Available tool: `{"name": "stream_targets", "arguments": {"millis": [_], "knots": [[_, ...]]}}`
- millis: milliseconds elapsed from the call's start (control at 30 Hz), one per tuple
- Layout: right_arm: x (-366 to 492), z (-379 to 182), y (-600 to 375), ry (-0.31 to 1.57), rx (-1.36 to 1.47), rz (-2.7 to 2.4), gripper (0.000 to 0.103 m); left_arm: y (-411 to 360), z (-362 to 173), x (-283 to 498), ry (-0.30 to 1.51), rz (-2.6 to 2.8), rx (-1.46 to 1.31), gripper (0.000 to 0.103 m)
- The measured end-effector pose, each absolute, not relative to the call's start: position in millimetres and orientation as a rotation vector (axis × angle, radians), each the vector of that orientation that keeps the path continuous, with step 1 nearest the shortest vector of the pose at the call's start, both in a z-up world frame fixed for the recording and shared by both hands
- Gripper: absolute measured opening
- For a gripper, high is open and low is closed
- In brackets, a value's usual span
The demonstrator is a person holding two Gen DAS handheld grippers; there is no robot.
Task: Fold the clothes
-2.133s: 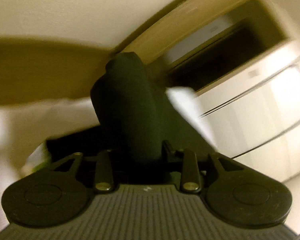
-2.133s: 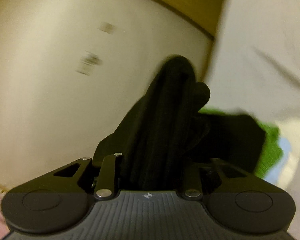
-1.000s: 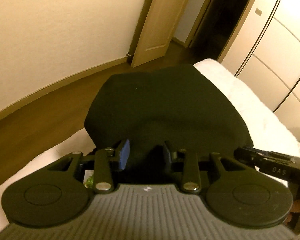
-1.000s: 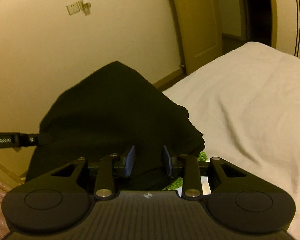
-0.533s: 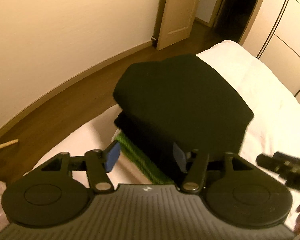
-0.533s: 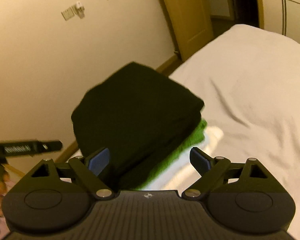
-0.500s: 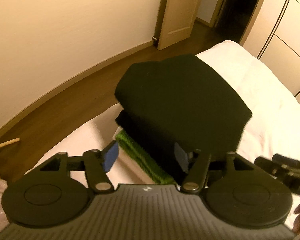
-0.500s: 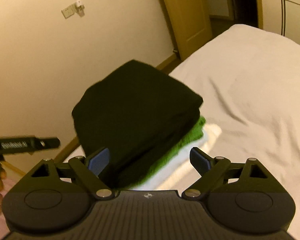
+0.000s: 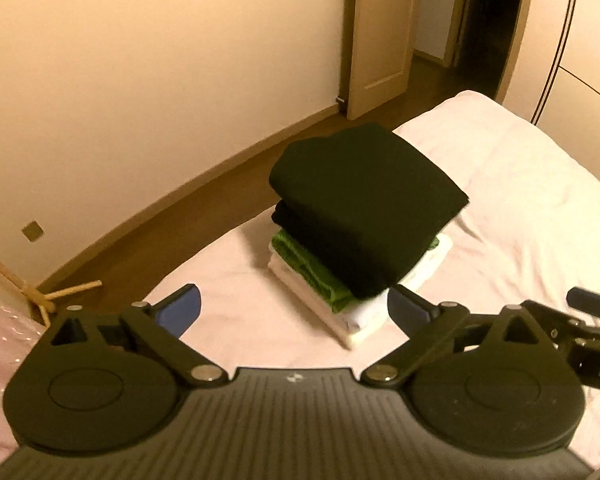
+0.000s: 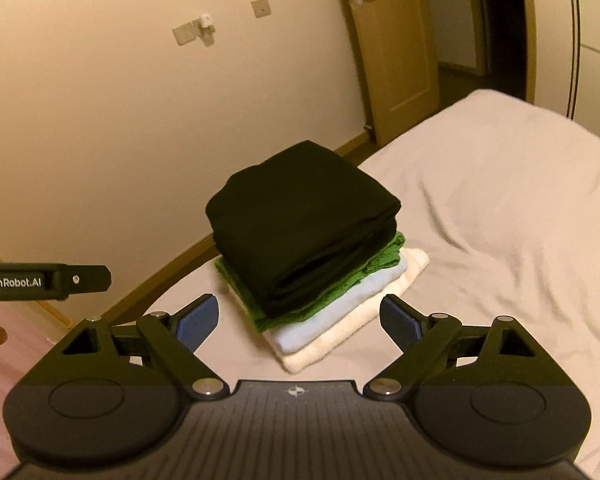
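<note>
Stack sits at 12 o'clock from both cameras, near the bed (image 10: 500, 208) edge by the wall. Black garment (image 10: 300, 216) folded on top, over green (image 10: 340, 292), pale blue (image 10: 340, 312) and cream layers (image 10: 340, 336).

Left hand-held gripper (image 9: 294, 312) wide, empty; right hand-held gripper (image 10: 298, 322) wide, empty, both clear of the pile.

Risk: the black fold overhangs the layers beneath; a nudge or a sagging mattress could tip the stack toward the floor.

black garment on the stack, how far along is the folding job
Done: the black garment lies folded on top of the stack, over the green, pale blue and cream pieces on the bed. In hand: nothing; left gripper and right gripper are open. No unfolded clothes in view.
</note>
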State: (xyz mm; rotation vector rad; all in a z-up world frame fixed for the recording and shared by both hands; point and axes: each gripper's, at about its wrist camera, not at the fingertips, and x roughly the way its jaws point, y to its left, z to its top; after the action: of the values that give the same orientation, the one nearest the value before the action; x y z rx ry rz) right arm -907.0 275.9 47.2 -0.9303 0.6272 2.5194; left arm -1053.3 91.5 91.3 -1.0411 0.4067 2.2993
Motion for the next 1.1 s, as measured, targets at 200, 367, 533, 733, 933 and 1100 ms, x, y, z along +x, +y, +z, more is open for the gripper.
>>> {"name": "stream_targets", "arguments": {"millis": [200,367,533,733,933,1100], "knots": [[-855,64,250,0.578,-0.893,2.565,0.090,71,103,-995,0.413,2.337,-0.990,0.102],[-812,76,231,0.530,-0.885,2.598,0.090,58,112,-947,0.412,2.367,-0.951,0.102],[-763,92,220,0.467,-0.856,2.603,0.091,48,125,-896,0.405,2.400,-0.896,0.102],[-716,103,213,0.362,-0.809,2.619,0.103,45,121,-843,0.386,2.430,-0.847,0.102],[-694,97,219,0.414,-0.815,2.668,0.103,41,111,-813,0.340,2.419,-0.885,0.102],[-698,85,234,0.431,-0.893,2.669,0.103,43,95,-814,0.276,2.424,-0.955,0.102]]}}
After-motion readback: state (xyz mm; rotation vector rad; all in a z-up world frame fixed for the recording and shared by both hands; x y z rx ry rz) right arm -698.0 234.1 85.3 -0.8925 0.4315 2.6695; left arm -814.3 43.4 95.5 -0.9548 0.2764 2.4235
